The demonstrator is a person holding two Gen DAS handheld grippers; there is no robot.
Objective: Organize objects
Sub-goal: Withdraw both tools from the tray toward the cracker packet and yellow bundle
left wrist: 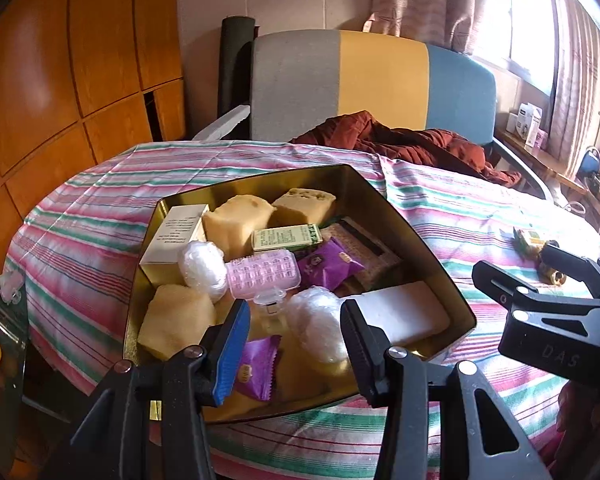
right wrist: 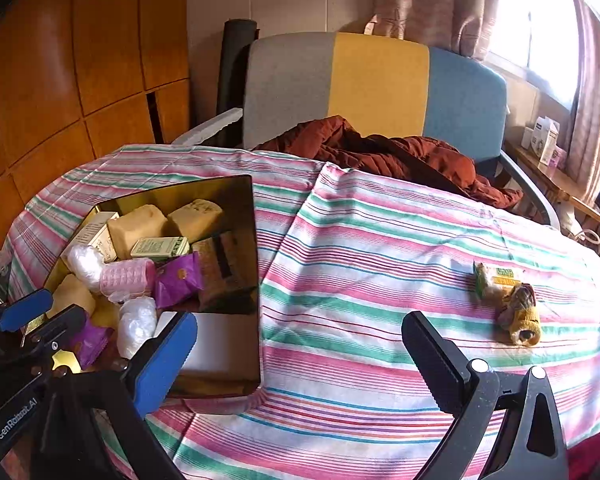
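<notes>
**Sorting loose items into the gold tin: stock at hand**

Your left gripper [left wrist: 294, 332] hangs over the near end of the gold tin [left wrist: 432, 256], jaws moderately apart, holding nothing. Your right gripper [right wrist: 300, 344] hangs over bare striped tablecloth [right wrist: 360, 240], jaws wide, also holding nothing.

- Still outside the tin: a green-and-yellow snack packet [right wrist: 496, 278] touching a yellow-brown knitted roll [right wrist: 520, 316], on the cloth ahead and to the right of your right gripper, well apart from the tin.
- Handling, as judged: both look light. The packet is crinkly and likely slippery, so pinch it across its middle; the roll looks soft and will squash, so close across its body.
- Already inside: yellow sponge blocks [left wrist: 236, 220], purple sachets [left wrist: 328, 268], a pink pill case [left wrist: 264, 274], white wrapped bundles [left wrist: 202, 270], small cartons [left wrist: 286, 237].

The right view shows both stray items whole; the left view shows only their edge behind your right gripper, but lays the tin's contents open.
</notes>
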